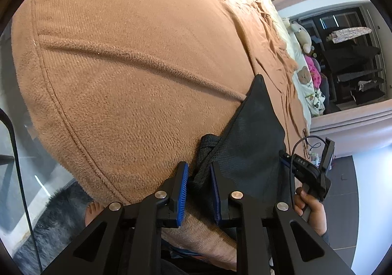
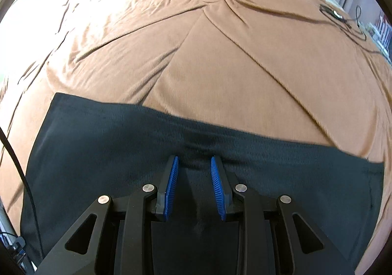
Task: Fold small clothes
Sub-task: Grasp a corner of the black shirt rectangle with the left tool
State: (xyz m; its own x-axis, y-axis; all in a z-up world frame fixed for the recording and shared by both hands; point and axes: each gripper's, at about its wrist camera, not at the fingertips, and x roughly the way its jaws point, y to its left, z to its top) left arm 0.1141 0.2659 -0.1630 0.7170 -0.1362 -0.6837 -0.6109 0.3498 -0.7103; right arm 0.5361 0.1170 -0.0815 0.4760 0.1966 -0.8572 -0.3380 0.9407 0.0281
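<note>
Jaws parted on both grippers, left gripper and right gripper, straddling the black garment. Its far edge lies straight; brown blanket beyond spreads wide. No legible writing.

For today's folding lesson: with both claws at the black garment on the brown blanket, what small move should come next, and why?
Probably close the left claw on the bunched edge of the black garment. Its pads stand apart with that cloth between them, and the right claw is also open over the cloth, so nothing is gripped yet.

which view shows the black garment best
The right wrist view: the black garment spreads wide across the brown blanket, its far edge fully visible. The left wrist view shows only a bunched part between the left gripper's fingers.
</note>
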